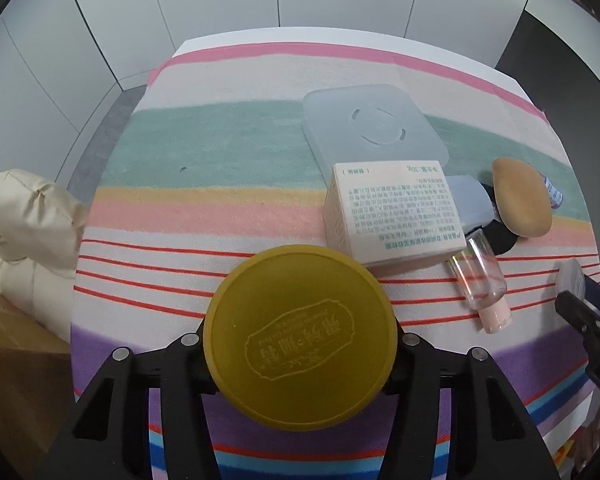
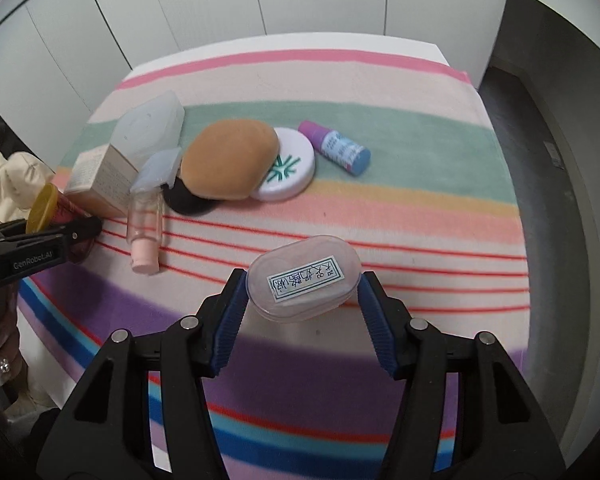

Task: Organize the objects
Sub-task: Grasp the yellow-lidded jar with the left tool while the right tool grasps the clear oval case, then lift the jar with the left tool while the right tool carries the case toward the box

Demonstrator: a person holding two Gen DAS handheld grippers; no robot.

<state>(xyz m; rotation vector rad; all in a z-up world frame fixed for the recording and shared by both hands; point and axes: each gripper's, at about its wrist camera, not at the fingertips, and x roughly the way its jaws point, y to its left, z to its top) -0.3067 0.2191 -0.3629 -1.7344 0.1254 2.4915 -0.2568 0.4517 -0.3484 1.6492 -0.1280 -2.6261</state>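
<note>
My left gripper (image 1: 300, 344) is shut on a round jar with a yellow lid (image 1: 300, 336), held over the striped cloth near the front edge; the jar (image 2: 46, 208) also shows at the left of the right wrist view. My right gripper (image 2: 302, 288) is shut on a clear oval plastic case with a paper label (image 2: 304, 278), its blue pads (image 2: 232, 316) pressing both ends. A pile lies beyond: a cream carton (image 1: 392, 210), a frosted flat box (image 1: 372, 128), a clear spray bottle with pink cap (image 2: 144, 220), a tan puff (image 2: 230, 160), a white round compact (image 2: 290, 170), a purple-and-blue tube (image 2: 336, 146).
The striped cloth (image 2: 380, 80) covers a white table whose edges drop to dark floor on the right. A cream padded jacket (image 1: 24, 216) and a cardboard box (image 1: 12, 360) sit left of the table. White cabinet panels stand behind.
</note>
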